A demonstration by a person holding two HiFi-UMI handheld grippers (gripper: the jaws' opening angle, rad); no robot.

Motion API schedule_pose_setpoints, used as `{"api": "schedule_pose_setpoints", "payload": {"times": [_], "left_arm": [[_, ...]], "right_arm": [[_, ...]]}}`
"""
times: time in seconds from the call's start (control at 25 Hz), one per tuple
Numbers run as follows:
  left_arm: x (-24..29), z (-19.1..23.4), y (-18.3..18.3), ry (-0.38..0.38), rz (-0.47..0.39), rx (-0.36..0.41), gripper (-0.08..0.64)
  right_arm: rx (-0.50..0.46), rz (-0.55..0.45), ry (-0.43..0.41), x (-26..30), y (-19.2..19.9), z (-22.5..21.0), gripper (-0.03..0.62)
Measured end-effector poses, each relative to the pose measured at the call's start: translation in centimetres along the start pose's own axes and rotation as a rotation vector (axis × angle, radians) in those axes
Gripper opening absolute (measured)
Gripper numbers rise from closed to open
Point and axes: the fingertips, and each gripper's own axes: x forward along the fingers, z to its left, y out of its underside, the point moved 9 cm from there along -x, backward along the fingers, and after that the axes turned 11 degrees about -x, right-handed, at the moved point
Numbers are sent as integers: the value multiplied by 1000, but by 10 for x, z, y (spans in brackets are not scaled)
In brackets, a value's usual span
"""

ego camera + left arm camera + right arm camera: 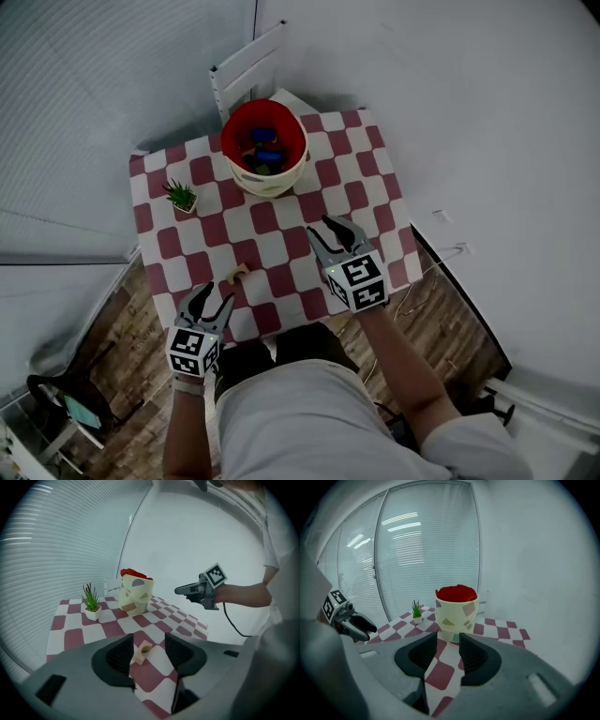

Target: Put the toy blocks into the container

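- container (268, 181) at upper centre of table (367, 201), blocks (265, 150) in it
- plant (181, 197) left of container
- lone block (238, 274) lower left on table, just above left gripper (213, 298)
- right gripper (323, 231) over table's lower right

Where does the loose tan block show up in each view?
Head view: tan block lower left of centre, just ahead of the left gripper.
Left gripper view: tan block low centre, seen between the open jaws.
Right gripper view: not in it.
Shared landmark: the red-lined container.
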Motion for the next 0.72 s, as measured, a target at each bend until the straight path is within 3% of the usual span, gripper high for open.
{"api": "schedule_pose_setpoints", "payload": {"times": [0.36,0.72], "left_arm": [[34,23,15,26,137,122,190],[65,42,33,47,255,175,190]], "right_arm": [[103,93,62,-26,54,35,143],[203,165,124,-50,95,68,143]]}}
